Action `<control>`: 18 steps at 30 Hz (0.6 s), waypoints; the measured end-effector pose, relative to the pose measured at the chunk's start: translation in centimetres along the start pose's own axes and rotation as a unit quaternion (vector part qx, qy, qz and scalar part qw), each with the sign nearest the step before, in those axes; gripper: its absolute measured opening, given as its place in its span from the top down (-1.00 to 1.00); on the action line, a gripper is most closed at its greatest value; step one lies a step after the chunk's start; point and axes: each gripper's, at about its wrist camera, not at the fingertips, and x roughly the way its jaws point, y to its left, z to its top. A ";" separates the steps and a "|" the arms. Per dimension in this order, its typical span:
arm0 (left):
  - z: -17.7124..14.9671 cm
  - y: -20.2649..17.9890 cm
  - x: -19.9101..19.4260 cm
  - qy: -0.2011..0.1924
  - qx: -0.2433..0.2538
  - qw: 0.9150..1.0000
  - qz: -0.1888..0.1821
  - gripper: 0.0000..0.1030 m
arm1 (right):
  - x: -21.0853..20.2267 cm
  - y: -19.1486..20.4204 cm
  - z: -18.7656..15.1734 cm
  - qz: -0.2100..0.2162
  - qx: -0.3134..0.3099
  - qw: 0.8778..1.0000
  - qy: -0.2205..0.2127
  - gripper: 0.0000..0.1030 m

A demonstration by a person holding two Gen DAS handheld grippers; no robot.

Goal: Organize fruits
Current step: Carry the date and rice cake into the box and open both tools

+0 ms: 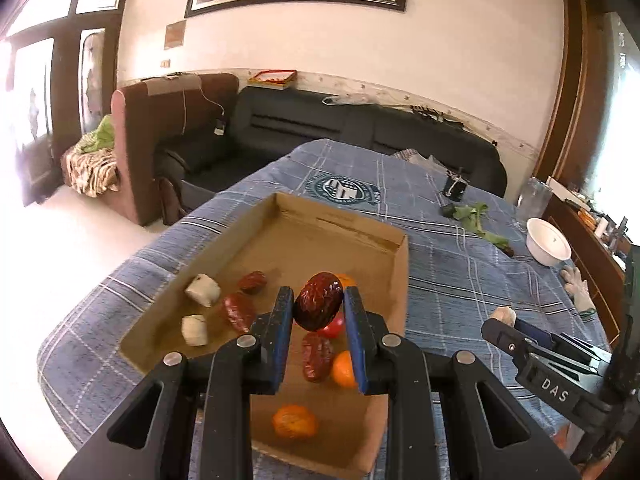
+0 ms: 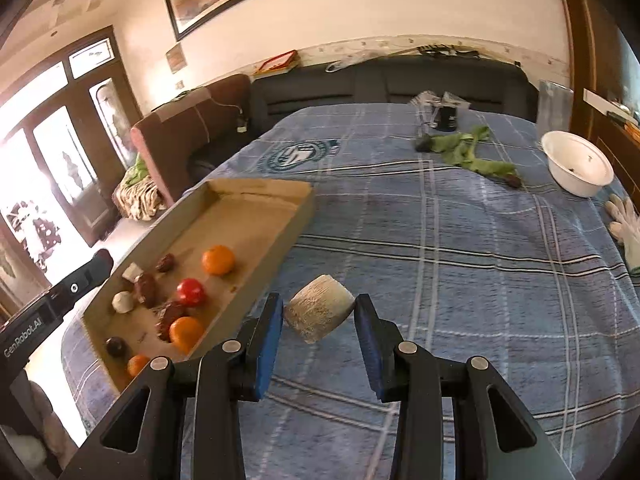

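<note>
left gripper (image 1: 319,307): mine, clenched on a wrinkled red jujube (image 1: 319,306), both blue pads pressing its sides.
held jujube: off the floor of the cardboard tray (image 1: 400,280), hanging over the tray's middle.
right gripper (image 2: 319,314): mine, clamped on a pale cylindrical chunk (image 2: 319,313), cut end facing the camera. Could be a piece of yam or sugarcane, I can't tell which.
pale chunk: outside the tray, above the blue plaid cloth (image 2: 460,260), just beside the tray's right wall.
tray: open, shallow, brown, sitting on the cloth; landmark for everything below.
tray, left side: two white chunks (image 1: 202,289) near the left wall, two more jujubes (image 1: 252,281) just beside them.
tray, centre: a small red tomato (image 2: 191,291), with a further jujube (image 1: 317,356) near it.
tray, near end: three oranges (image 2: 218,259) in total, one mid-tray, two toward the near corner.
tray, near corner: a dark round fruit (image 2: 116,346), too blurred to name.
beyond the tray's far right: leafy greens (image 2: 468,150) on the cloth, well apart from the tray.
further right of the tray: white bowl (image 2: 578,168) at the cloth's edge, a white glove (image 2: 626,224) near it.
behind the tray: dark sofa (image 1: 320,128) along the wall.
</note>
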 end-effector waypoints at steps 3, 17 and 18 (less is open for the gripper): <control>-0.1 0.2 -0.2 -0.004 0.001 1.000 0.008 0.52 | 0.0 1.1 -0.2 0.000 -0.014 1.000 -0.002 0.21; -0.5 0.6 0.8 0.003 0.016 0.999 0.037 0.52 | 1.2 3.0 -0.3 0.003 -0.036 0.999 0.010 0.21; -0.5 0.7 1.0 0.005 0.017 0.999 0.039 0.52 | 1.4 3.0 -0.2 0.003 -0.037 0.999 0.012 0.20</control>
